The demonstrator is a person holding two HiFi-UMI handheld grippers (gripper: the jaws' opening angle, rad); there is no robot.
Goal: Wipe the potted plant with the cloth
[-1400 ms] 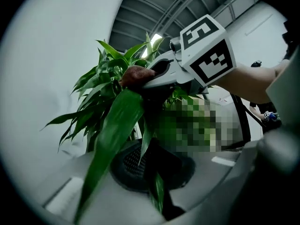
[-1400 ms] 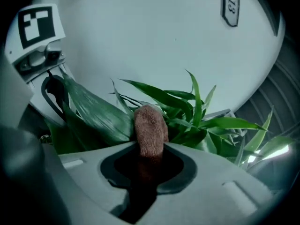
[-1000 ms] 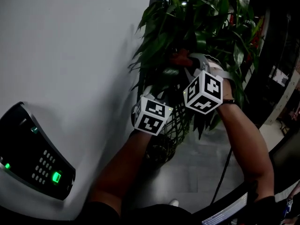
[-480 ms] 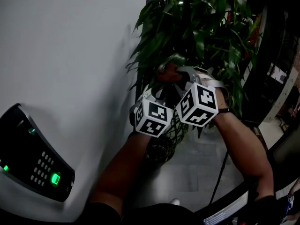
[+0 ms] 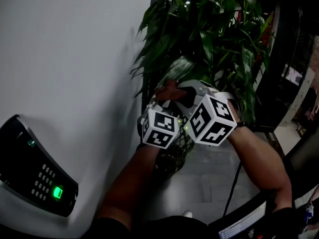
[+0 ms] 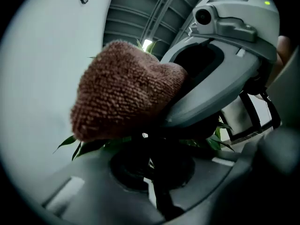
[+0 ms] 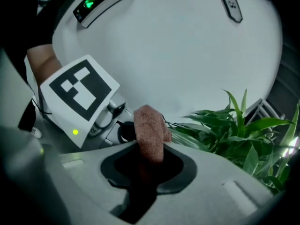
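Plant: potted plant [image 5: 209,34] at 12 to 1 o'clock in the head view, with long green blades drooping down to both grippers. Its base is too dim to read.
Cloth: reddish-brown terry cloth [image 7: 149,128], bunched and standing up out of the right gripper. In the head view it sits at 11 o'clock from that gripper's marker cube, against the lower foliage.
Right gripper: right gripper [image 7: 148,165] has its fingers clamped on the cloth's lower end. The forearm comes in from 5 o'clock.
Left gripper: left gripper [image 6: 149,148] is just beside the right one, on its 9 o'clock side, with the two marker cubes nearly touching. Its fingers are narrow, pinching a leaf [image 6: 110,145].
Contact: the cloth lies on top of that leaf, directly above the left gripper's fingers. In the left gripper view the right gripper's grey shell crowds in from 2 o'clock.
Surroundings: white wall [image 5: 75,49] across 9 to 11 o'clock. Keypad [image 5: 47,180] with a green light at 8 o'clock. Grey floor [image 5: 209,178] at 5 o'clock.
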